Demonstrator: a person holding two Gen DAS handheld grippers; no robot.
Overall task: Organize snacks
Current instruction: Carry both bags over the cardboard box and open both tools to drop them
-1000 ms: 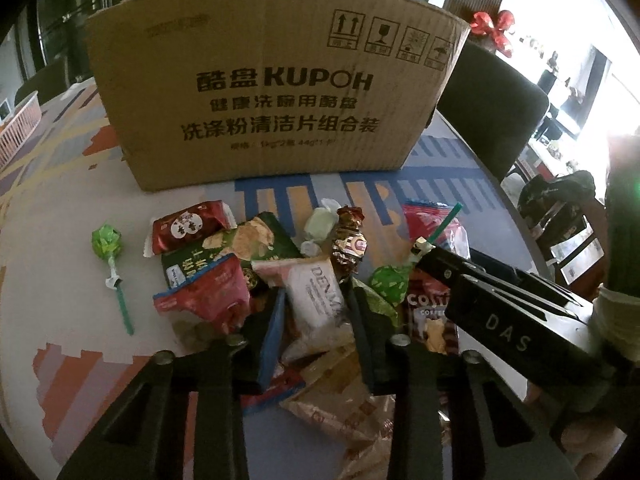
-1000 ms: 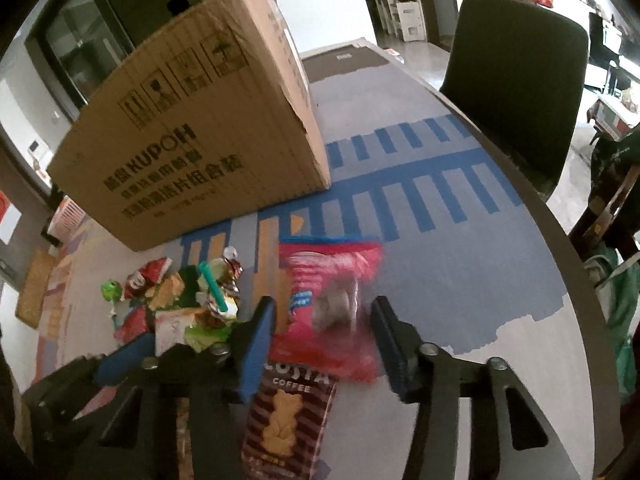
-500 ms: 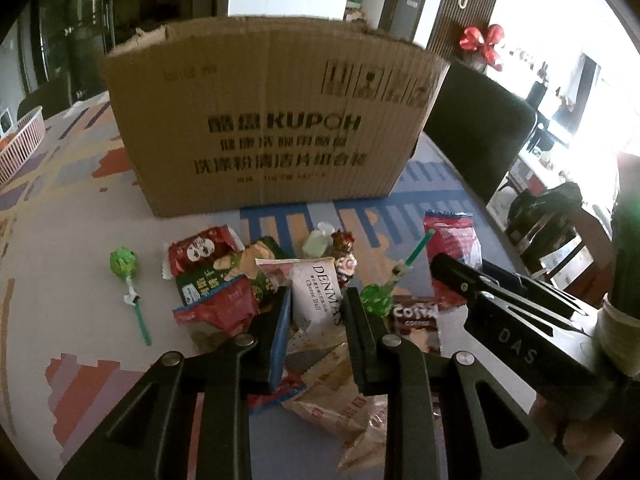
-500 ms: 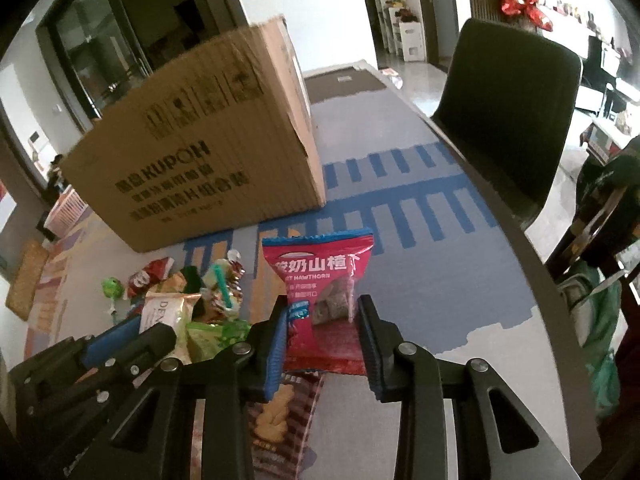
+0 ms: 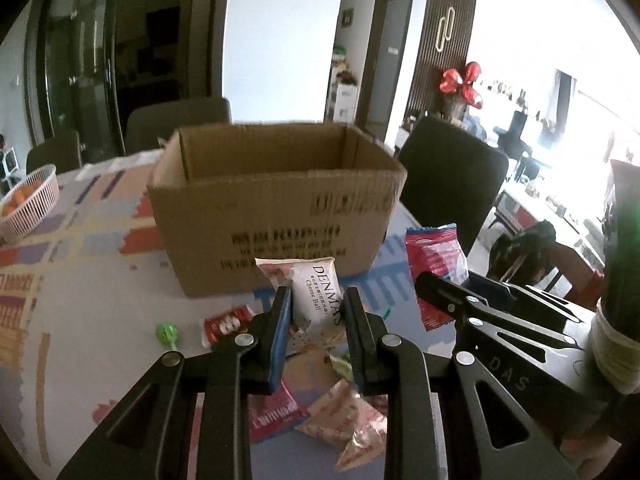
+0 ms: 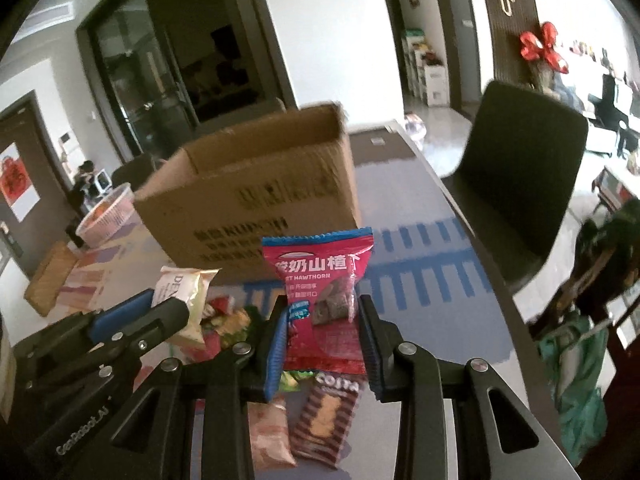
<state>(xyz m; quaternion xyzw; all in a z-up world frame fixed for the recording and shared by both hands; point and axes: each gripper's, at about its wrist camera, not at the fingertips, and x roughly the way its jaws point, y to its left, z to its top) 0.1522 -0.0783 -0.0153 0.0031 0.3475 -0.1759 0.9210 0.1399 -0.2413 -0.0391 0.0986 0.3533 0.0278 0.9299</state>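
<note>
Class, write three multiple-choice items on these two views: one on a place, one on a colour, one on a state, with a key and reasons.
1. Where is the cardboard box?
A. behind the snack pile
B. on a chair
C. under the table

2. What colour is the hawthorn packet?
A. yellow
B. red
C. black

3. The left tongs are:
A. open and free
B. shut on the Denmas packet
C. out of view

Key: 1 A, the box stands on the table past the loose snacks; 2 B, its wrapper in the right tongs is red; 3 B, both fingers press the white packet.
</note>
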